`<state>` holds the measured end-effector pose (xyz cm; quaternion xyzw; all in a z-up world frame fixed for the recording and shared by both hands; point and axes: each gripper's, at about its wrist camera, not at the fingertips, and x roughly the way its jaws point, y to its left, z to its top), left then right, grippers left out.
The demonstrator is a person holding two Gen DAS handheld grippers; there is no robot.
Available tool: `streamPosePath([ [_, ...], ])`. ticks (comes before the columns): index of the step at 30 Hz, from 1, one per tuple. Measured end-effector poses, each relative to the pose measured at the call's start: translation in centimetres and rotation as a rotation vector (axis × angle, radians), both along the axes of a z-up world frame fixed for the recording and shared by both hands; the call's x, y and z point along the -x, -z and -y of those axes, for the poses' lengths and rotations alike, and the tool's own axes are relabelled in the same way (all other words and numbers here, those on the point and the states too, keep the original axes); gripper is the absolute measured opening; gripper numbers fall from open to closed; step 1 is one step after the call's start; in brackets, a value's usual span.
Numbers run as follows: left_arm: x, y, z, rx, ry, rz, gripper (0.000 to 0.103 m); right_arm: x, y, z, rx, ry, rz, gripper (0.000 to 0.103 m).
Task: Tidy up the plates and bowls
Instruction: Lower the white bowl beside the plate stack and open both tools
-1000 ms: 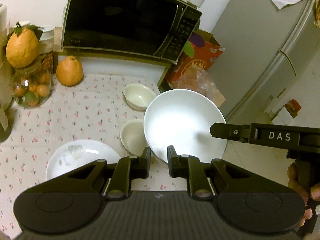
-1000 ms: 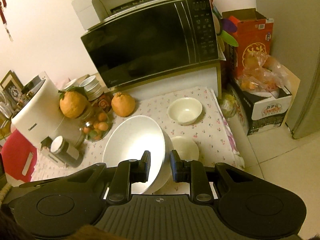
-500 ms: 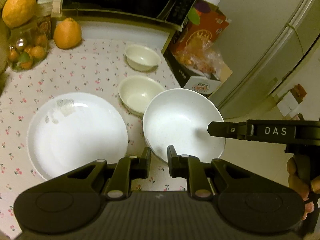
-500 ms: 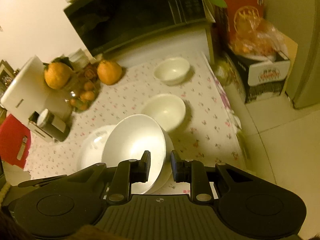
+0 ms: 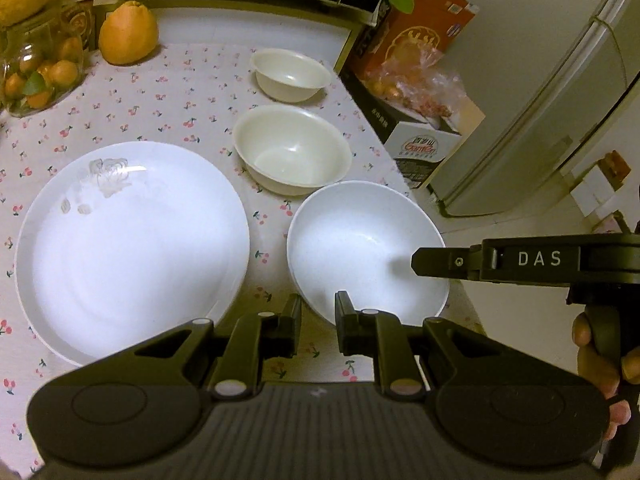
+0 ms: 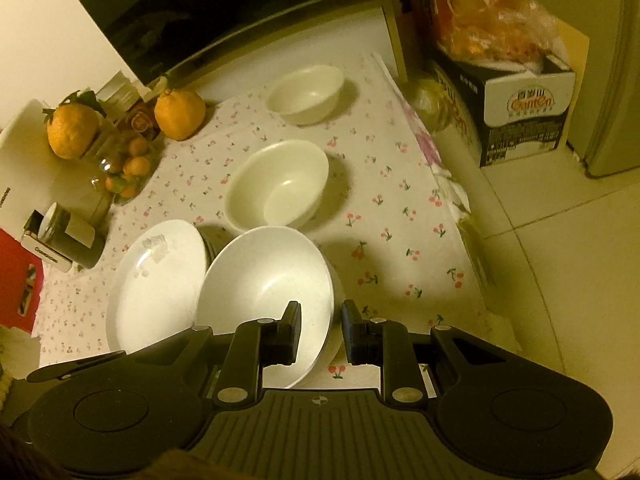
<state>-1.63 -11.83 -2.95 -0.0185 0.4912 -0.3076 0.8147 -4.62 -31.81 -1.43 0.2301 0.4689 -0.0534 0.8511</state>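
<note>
A large white bowl (image 5: 360, 240) sits low over the flowered tablecloth (image 5: 180, 112) near the table's front right corner; I cannot tell whether it touches the cloth. My left gripper (image 5: 319, 322) is shut on its near rim. My right gripper (image 6: 320, 330) is shut on the rim of the same large bowl (image 6: 264, 280), and one of its fingers (image 5: 440, 262) reaches over the rim from the right. Left of the bowl lies a wide white plate (image 5: 132, 248). Behind it stand a medium cream bowl (image 5: 292, 148) and a small cream bowl (image 5: 290, 74).
A microwave (image 6: 224, 12) spans the back of the table. Large oranges (image 5: 128, 34) and a glass jar of small fruit (image 5: 36, 76) stand at the back left, with a dark canister (image 6: 64, 244) nearby. Off the table's right edge are a cardboard box (image 5: 420, 132) and a fridge (image 5: 560, 100).
Both grippers have come down with the large bowl held between them. The plate and the two cream bowls now appear closer, and the microwave has slid toward the top of both views.
</note>
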Motion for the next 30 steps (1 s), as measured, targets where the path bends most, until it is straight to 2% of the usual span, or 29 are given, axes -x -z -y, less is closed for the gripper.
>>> streamPosePath([
  [12,-0.6,1.8,0.7,-0.035,0.008,-0.017,0.016,-1.0,2.0,-0.1,0.023,-0.013,-0.036,0.024],
  [20,-0.5,1.5,1.1,-0.049,0.03,0.025,0.018,-1.4,2.6,-0.3,0.041,-0.018,-0.036,0.024],
  [30,-0.9,1.7,1.1,-0.039,0.05,0.009,0.019,-1.8,3.2,0.1,0.021,-0.015,-0.037,0.024],
])
